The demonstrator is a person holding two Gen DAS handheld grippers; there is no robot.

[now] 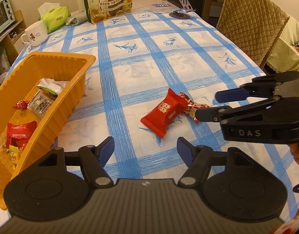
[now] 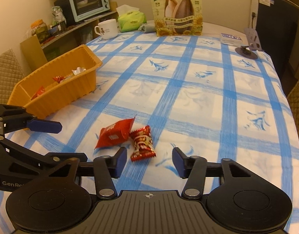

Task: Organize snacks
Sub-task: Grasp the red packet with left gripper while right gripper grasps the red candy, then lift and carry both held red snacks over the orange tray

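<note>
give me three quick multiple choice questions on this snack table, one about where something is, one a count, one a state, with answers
1. Where is the orange tray?
A. on the chair
B. on the checked tablecloth, near its edge
C. on the shelf by the oven

2. How many red snack packets lie loose on the cloth between the grippers?
A. two
B. four
C. none

3. What is the left gripper holding?
A. a red packet
B. the mug
C. nothing, its jaws are open

Answers:
1 B, the tray sits on the blue-checked tablecloth.
2 A, a plain red packet and a patterned candy lie side by side.
3 C, only cloth shows between its pads.
</note>
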